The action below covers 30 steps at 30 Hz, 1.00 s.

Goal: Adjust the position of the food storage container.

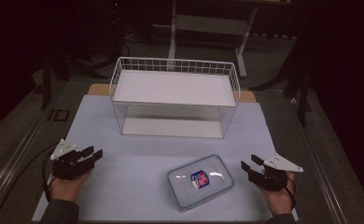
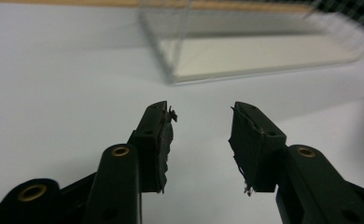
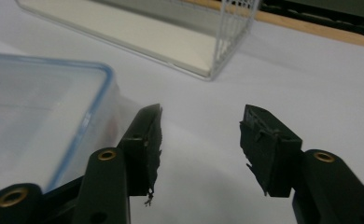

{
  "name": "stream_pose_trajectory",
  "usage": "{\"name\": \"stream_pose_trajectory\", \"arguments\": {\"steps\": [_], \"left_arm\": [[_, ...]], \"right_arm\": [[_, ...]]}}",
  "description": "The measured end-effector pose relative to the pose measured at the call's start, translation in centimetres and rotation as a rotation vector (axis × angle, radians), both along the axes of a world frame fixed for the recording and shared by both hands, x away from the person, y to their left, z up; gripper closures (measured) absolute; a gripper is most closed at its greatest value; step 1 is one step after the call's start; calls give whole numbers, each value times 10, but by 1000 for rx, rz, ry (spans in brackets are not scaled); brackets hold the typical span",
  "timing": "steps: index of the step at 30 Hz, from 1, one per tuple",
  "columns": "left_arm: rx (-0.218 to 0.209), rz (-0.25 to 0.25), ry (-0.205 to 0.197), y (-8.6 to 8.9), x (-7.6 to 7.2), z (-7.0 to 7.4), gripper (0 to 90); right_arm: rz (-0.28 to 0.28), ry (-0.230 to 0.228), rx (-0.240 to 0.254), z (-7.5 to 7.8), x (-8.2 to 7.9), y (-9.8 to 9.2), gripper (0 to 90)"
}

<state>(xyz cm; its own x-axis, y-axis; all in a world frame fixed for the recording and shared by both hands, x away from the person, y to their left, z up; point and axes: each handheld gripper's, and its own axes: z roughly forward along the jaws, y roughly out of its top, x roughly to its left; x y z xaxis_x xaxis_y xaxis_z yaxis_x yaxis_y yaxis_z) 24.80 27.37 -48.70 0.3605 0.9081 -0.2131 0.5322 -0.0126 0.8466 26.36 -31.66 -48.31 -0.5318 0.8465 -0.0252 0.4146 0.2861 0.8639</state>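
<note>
Approach is the step in hand: left gripper (image 1: 95, 152) and right gripper (image 1: 248, 163), both open and empty, must next close in on the lidded container (image 1: 200, 181).

The person's two forearms are coming in from the near edge of the bench, one at each side, well apart. The left hand (image 1: 68, 183) is lying palm up, cradling the left gripper (image 1: 94, 152), which is pointing up and toward the middle. Its jaws are standing apart with nothing between them. The right hand (image 1: 277, 193) is likewise cupping the right gripper (image 1: 248, 164), which is angling inward. Its jaws are also gaping, gripping nothing.
</note>
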Motion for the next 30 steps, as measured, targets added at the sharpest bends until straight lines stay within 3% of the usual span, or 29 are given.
{"name": "stream_pose_trajectory", "arguments": {"steps": [4, 5, 7, 8, 11, 13, 14, 15, 16, 18, 23, 24, 27, 30], "left_arm": [[7, -27, -22, -8, -3, 4, 578], [10, -63, -44, -17, -6, 8, 579], [23, -76, -45, -21, -8, 10, 579], [32, -105, -59, -28, -10, 13, 595], [53, -128, -74, -36, -13, 16, 598], [79, -183, -91, -51, -17, 19, 598], [79, -183, -91, -51, -17, 19, 597], [93, -232, -98, -61, -20, 19, 595], [93, -232, -98, -61, -20, 19, 595], [117, -305, -104, -76, -24, 19, 603], [118, -359, -81, -92, -29, 18, 640], [135, -382, -76, -98, -30, 17, 657], [144, -409, -74, -104, -31, 16, 677], [133, -446, -57, -113, -32, 15, 755]], "right_arm": [[4, 0, 15, 1, -1, 1, 500], [14, 4, 17, 1, -2, 2, 509], [16, 2, 18, 1, -2, 2, 512], [18, 4, 25, 2, -2, 4, 543], [42, 17, 37, 2, -2, 6, 603], [64, 26, 36, 1, -2, 9, 633], [64, 26, 36, 1, -2, 9, 633], [88, 46, 41, 0, -2, 13, 678], [98, 55, 43, -1, -1, 15, 697], [131, 78, 30, -4, -1, 21, 762], [158, 83, 11, -4, 0, 28, 849], [160, 89, 16, -4, 0, 30, 875], [169, 95, 13, -5, 1, 31, 894], [181, 111, 9, -6, 1, 33, 897]]}}
